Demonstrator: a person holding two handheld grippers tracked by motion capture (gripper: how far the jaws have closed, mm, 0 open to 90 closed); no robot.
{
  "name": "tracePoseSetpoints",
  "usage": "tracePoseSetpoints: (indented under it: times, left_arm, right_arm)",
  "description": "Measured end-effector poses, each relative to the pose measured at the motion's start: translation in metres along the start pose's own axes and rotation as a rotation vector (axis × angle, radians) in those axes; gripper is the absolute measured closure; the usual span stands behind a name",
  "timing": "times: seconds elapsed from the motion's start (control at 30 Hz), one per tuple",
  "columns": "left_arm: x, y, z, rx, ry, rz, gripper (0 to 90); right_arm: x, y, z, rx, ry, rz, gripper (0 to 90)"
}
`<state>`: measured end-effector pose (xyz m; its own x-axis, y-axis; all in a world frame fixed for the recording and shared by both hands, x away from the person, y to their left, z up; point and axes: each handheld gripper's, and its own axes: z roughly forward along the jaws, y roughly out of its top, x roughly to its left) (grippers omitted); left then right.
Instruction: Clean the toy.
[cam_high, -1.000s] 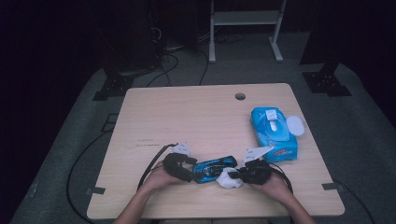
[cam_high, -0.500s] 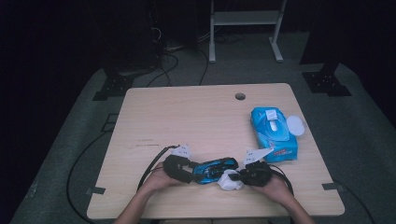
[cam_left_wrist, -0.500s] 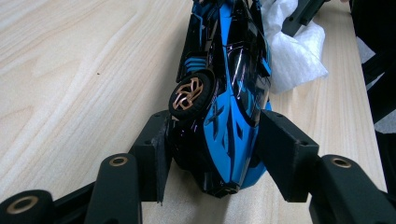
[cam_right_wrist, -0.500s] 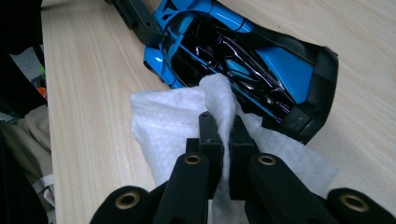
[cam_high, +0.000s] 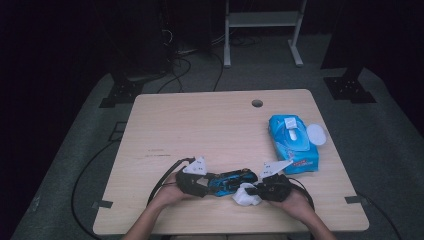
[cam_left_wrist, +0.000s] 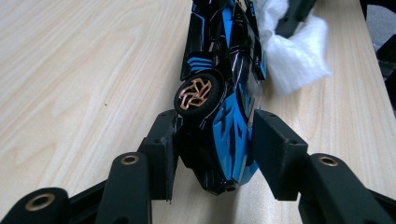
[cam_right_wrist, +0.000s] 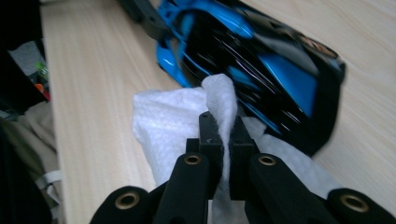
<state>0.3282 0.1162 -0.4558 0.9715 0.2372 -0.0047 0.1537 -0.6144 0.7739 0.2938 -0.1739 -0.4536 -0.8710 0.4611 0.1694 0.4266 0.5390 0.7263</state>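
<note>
We see the blue and black toy car (cam_high: 229, 181) lying near the near edge of the table (cam_high: 215, 125), about midway along it, between our two grippers. The left gripper (cam_left_wrist: 215, 147) has one end of the car between its jaws; they have just been closing, and in the left gripper view the left pad touches the car's side by the copper-spoked wheel (cam_left_wrist: 196, 93), while whether the right pad presses the body we cannot tell. The right gripper (cam_right_wrist: 223, 135) is clenched on a white wipe (cam_right_wrist: 187, 116), a fold of which stands pinched between its jaws. The wipe lies against the car's other end, touching its bodywork. A blue pack of wet wipes (cam_high: 292, 142) lies near the right edge of the table, its round white lid (cam_high: 316, 134) flipped open.
</note>
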Motion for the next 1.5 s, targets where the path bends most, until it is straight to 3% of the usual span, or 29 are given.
tracePoseSetpoints:
  times: [0.13,0.27,0.3,0.33,0.53,0.8,0.9,1.07,1.4,1.5]
  left_arm:
    - [-0.003,0.002,-0.001,-0.019,0.018,0.04,57.1]
    - [-0.006,0.003,-0.002,-0.027,0.025,0.067,60.6]
    - [-0.007,0.003,-0.002,-0.031,0.032,0.084,61.9]
    - [-0.007,0.003,-0.001,-0.028,0.039,0.091,62.6]
    - [-0.006,0.003,-0.001,-0.028,0.071,0.102,65.7]
    - [-0.005,0.001,-0.002,-0.035,0.057,0.103,68.3]
    - [-0.005,0.001,-0.002,-0.038,0.062,0.101,69.1]
    - [-0.006,0.004,0.002,-0.037,0.063,0.111,69.3]
    - [-0.001,0.0,0.001,-0.061,0.042,0.068,69.2]
    - [-0.001,0.0,0.001,-0.06,0.043,0.067,69.2]
  right_arm:
    - [0.009,0.013,-0.006,-0.042,0.012,-0.028,87.9]
    - [0.011,0.026,-0.015,-0.105,0.006,-0.025,87.9]
    - [0.009,0.035,-0.021,-0.147,-0.021,-0.016,87.9]
    - [0.009,0.038,-0.022,-0.154,-0.029,-0.014,87.9]
    - [0.013,0.053,-0.008,-0.129,-0.114,-0.028,87.9]
    - [0.028,0.074,0.03,-0.055,-0.207,-0.113,87.8]
    - [0.025,0.072,0.027,-0.051,-0.232,-0.118,87.8]
    - [0.019,0.067,0.021,-0.06,-0.242,-0.088,87.7]
    - [0.017,0.069,0.004,-0.173,-0.263,-0.018,87.8]
    - [0.025,0.071,0.013,-0.153,-0.241,-0.046,87.7]
